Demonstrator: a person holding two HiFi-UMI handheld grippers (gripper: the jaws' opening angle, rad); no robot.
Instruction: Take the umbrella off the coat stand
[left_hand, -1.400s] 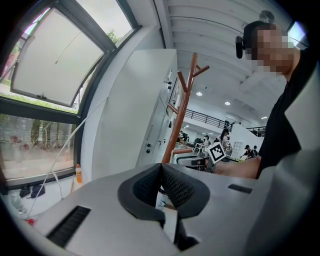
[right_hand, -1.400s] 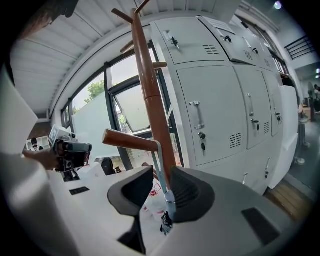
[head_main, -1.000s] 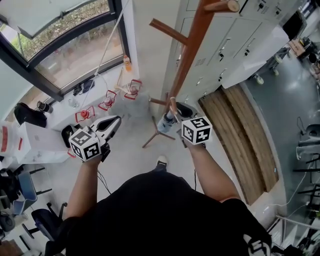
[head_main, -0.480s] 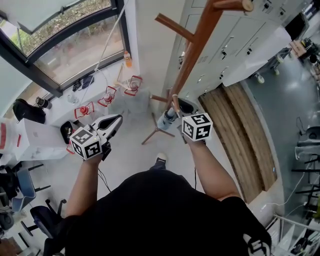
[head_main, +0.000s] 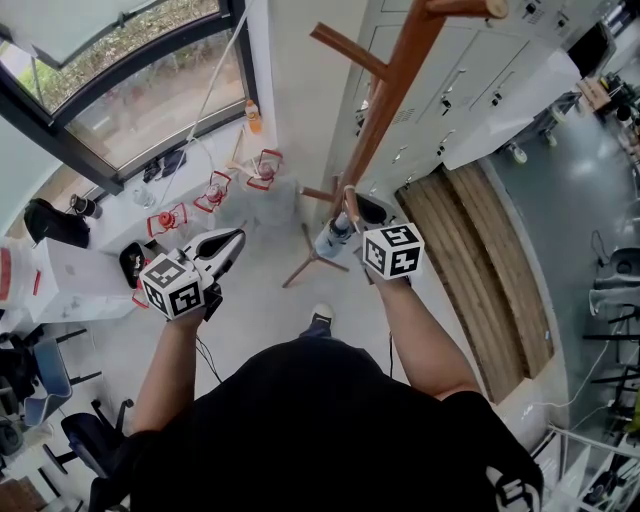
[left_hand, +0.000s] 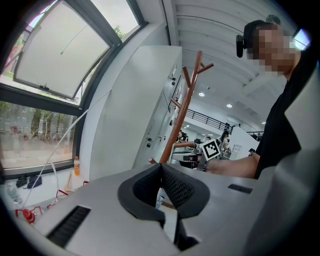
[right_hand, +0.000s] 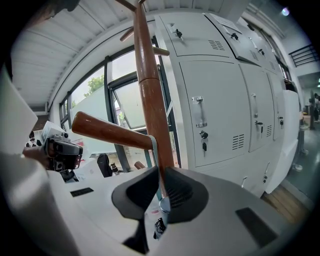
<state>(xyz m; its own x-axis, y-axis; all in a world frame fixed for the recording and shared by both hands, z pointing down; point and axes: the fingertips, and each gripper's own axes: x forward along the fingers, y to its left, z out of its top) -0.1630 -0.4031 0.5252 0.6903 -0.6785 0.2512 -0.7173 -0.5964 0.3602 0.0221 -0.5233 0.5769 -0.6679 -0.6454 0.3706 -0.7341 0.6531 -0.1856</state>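
Our right gripper (right_hand: 159, 173) is closing on the strap (right_hand: 153, 150), centre frame (left gripper (left_hand: 161, 167) together, empty); if we slip, the umbrella (head_main: 333, 240) could stay snagged on its peg (right_hand: 107, 132).

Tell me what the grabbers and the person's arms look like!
The left gripper and right gripper are pale grey with black ribbed pads inside. Each carries a white cube printed with black square markers. The person wears a black short-sleeved top; the forearms are bare. The right gripper's jaws are closing, with the umbrella's strap between them.
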